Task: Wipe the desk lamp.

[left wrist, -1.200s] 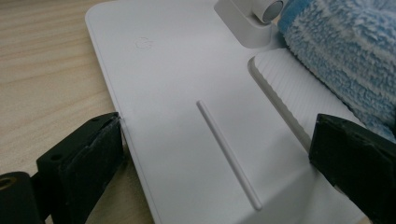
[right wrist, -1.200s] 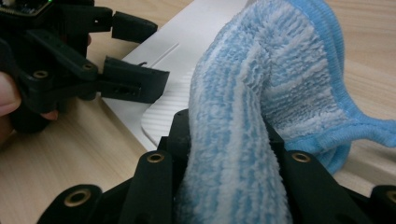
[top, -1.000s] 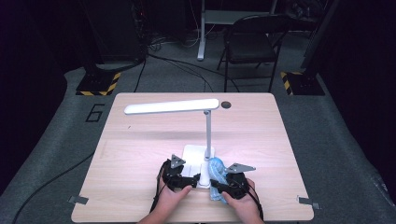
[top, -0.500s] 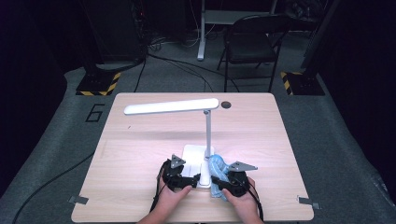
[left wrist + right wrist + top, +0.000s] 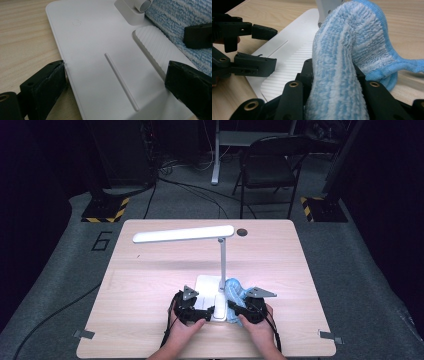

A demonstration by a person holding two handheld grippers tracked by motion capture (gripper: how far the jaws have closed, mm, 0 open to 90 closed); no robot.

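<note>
Clamping the blue cloth (image 5: pixel 347 50) between its jaws, the right gripper (image 5: pixel 239 309) sits at the right edge of the lamp base (image 5: pixel 100 45), with the cloth draped from the gripper forward to the foot of the post (image 5: pixel 222 262). The base's ribbed patch (image 5: pixel 287 72) lies just left of the cloth, so the wipe would likely sweep leftward across the base toward the left gripper (image 5: pixel 202 312), which straddles the base's near edge, one jaw touching its left rim, steadying it on the desk (image 5: pixel 150 280)
</note>
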